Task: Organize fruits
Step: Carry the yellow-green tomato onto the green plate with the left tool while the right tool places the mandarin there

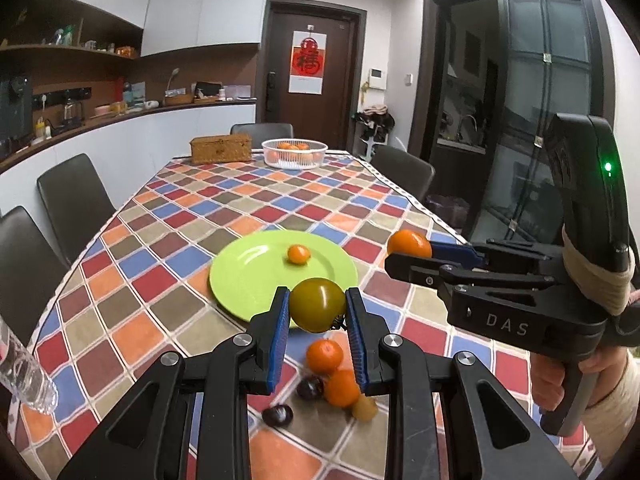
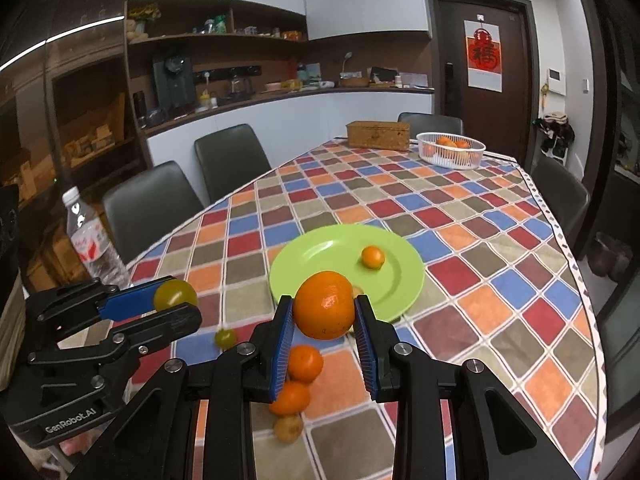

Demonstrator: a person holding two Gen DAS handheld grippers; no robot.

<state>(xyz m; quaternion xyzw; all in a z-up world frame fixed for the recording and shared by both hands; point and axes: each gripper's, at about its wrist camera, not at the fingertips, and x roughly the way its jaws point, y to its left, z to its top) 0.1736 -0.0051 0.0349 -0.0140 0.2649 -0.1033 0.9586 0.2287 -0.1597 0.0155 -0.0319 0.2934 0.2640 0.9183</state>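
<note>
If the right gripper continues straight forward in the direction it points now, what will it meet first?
Probably the green plate. The right gripper, shut on the orange, points toward the plate's near rim, with nothing visible between. A small orange lies farther in on the plate. Height above the table is hard to judge.

The worktop (image 2: 500, 240) has a checked cloth. On it: a green plate (image 2: 320, 264) mid-frame, loose fruits (image 2: 305, 362) low down, a white basket (image 2: 450, 149) and woven box (image 2: 378, 134) up top, a bottle (image 2: 94, 240) at left.
</note>
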